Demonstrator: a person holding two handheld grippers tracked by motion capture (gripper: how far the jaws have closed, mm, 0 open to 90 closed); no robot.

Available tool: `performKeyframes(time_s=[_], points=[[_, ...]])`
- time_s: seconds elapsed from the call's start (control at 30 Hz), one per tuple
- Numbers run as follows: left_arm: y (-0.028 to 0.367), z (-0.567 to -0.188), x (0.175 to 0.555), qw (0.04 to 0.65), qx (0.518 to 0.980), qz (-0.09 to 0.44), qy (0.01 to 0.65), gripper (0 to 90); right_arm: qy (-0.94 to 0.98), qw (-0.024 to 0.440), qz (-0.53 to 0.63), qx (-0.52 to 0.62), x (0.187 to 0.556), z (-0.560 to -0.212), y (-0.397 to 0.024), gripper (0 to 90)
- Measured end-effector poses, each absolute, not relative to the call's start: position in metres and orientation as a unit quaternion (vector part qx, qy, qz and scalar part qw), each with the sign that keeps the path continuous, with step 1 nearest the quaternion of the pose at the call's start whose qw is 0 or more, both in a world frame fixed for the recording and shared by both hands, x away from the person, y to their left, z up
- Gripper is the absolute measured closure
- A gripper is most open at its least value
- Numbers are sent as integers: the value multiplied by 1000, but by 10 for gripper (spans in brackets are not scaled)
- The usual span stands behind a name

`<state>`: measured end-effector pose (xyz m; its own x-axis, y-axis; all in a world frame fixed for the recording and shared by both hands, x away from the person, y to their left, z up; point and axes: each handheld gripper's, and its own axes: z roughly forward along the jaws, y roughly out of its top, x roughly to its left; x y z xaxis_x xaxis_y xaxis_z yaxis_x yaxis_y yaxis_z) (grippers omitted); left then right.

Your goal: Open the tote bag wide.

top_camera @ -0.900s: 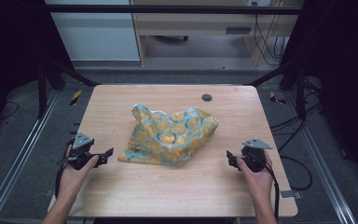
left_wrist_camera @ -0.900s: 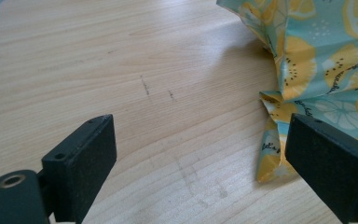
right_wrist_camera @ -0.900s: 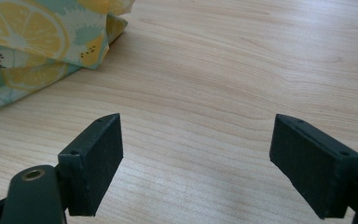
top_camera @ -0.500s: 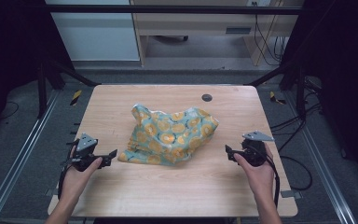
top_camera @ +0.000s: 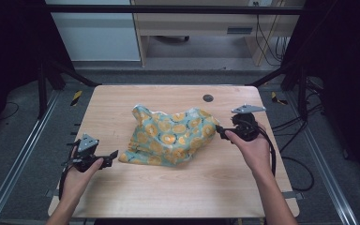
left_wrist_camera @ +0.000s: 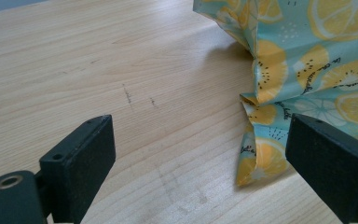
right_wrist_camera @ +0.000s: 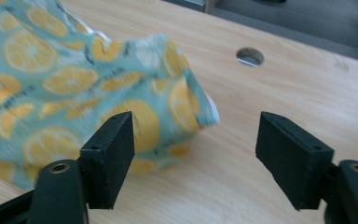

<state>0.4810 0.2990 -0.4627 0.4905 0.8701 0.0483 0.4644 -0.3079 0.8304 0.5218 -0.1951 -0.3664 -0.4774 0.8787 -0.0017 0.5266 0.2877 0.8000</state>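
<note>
A crumpled teal cloth (top_camera: pixel 171 136) printed with yellow citrus slices lies heaped in the middle of the wooden table (top_camera: pixel 168 197). My left gripper (top_camera: pixel 114 153) lies low at the cloth's near-left corner, jaws open. In the left gripper view (left_wrist_camera: pixel 200 126) a folded corner of the cloth (left_wrist_camera: pixel 256 158) sits between the jaws, close to the right one, with no pad pressing on it. My right gripper (top_camera: pixel 219 132) stands open at the cloth's right edge. In the right gripper view (right_wrist_camera: pixel 196 121) that edge of the cloth (right_wrist_camera: pixel 74 93) reaches between the jaws, untouched.
A small round hole (top_camera: pixel 208 98) is set in the tabletop behind the cloth, also seen as a hole (right_wrist_camera: pixel 250 56) past the right jaws. Black frame posts stand at the table's sides. Bare wood lies in front of the cloth.
My right gripper has moved away from the person and slightly left, up to the cloth's right edge. The left gripper has stayed at the cloth's near-left corner.
</note>
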Motion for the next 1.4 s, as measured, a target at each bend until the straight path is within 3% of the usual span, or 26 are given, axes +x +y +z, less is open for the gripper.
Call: performKeyframes(time_s=[0.27,0.47,1.0,1.17,1.23,1.3,1.37,1.4], points=[[298,-462,481,397,765,260,435,85,773,213,396,448,552,-342,-168,312],[298,-462,482,396,765,260,436,86,774,203,396,451,575,-342,-159,315],[298,-462,484,396,766,257,436,93,793,154,348,475,628,-383,-140,353],[297,-463,484,394,768,255,436,93,801,146,338,473,630,-388,-139,445],[296,-462,483,394,767,256,436,94,809,141,328,467,630,-391,-137,584],[297,-462,483,395,767,258,436,94,812,139,325,465,629,-391,-137,621],[297,-462,483,395,765,258,438,97,820,136,323,453,626,-390,-135,755],[297,-462,483,395,765,258,438,97,820,136,323,453,626,-390,-135,755]])
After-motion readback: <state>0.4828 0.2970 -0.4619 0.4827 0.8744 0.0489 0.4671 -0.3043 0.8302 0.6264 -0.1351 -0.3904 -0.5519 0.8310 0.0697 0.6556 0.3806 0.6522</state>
